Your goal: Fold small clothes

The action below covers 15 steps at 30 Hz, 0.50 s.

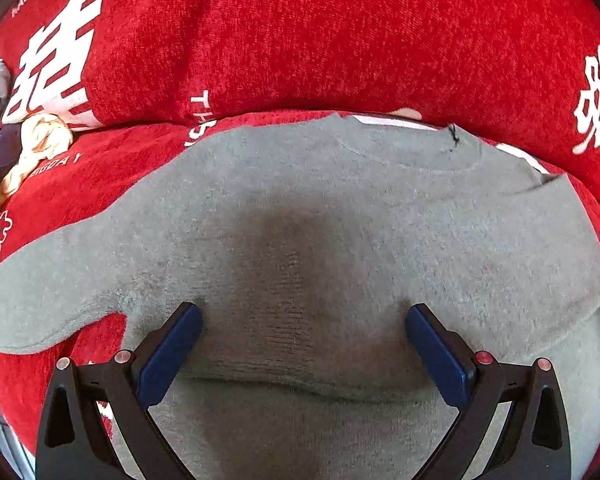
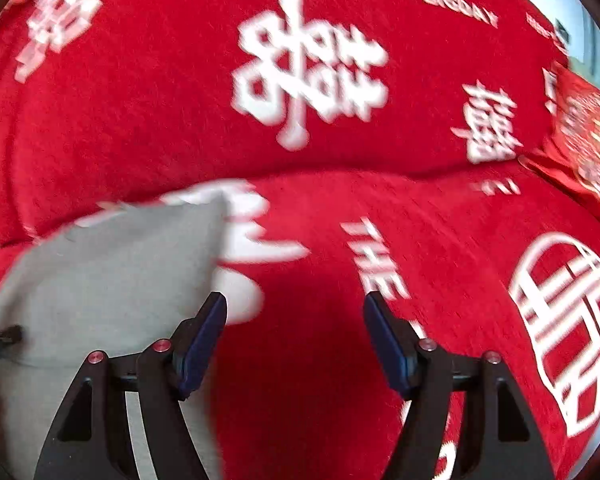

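A small grey knitted sweater lies flat on a red sofa cover. Its neckline points to the sofa back, one sleeve reaches out left, and its lower part is folded up over the body. My left gripper is open and empty, its blue pads just above the middle of the sweater. In the right wrist view the sweater's edge shows at the lower left. My right gripper is open and empty over the bare red cover, to the right of the sweater. That view is blurred.
The red cover has white characters and lettering and runs up over the sofa back. A bundle of cream and pale clothes lies at the far left of the seat. A red patterned cushion sits at the far right.
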Tool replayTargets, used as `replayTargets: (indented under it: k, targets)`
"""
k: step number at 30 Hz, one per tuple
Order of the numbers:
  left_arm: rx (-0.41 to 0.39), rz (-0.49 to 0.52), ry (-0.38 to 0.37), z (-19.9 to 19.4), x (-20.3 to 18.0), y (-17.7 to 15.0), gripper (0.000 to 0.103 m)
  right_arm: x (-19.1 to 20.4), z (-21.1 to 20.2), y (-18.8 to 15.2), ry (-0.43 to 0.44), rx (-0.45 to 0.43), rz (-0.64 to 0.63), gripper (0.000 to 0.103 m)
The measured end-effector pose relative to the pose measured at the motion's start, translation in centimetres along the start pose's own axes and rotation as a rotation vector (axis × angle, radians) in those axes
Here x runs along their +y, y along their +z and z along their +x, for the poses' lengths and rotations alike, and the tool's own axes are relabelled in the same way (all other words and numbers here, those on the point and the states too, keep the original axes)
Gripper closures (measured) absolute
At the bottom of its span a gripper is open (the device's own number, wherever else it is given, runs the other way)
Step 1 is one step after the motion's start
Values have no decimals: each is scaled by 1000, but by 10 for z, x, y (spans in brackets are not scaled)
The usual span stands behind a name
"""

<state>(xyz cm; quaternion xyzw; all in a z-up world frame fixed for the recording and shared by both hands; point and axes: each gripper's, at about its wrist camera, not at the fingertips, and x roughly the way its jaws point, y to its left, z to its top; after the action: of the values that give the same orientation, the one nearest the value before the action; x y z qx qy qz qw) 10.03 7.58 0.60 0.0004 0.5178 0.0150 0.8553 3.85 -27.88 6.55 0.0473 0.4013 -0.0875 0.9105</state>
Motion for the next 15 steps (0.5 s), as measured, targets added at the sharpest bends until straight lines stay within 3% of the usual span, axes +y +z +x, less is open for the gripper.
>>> replayTargets:
  k: [3,7,8,10,15]
  targets:
    - [9,10,-9,0,-8,1,0,37,0,7,191,-1,-76,29]
    - [-8,74,20,0,-21,-2,0,93,28,-6,315,67,-225,29]
    - [-9,79,19,1,-21,-2,0,99,37,-9,311,93,-249,29]
    - [-1,64,-6,4,-16,-1,0,102,63,-12,217,158,-272,30]
    - [-11,36,-44,10,-7,1,0,75,78,-7,169,174,-135,30]
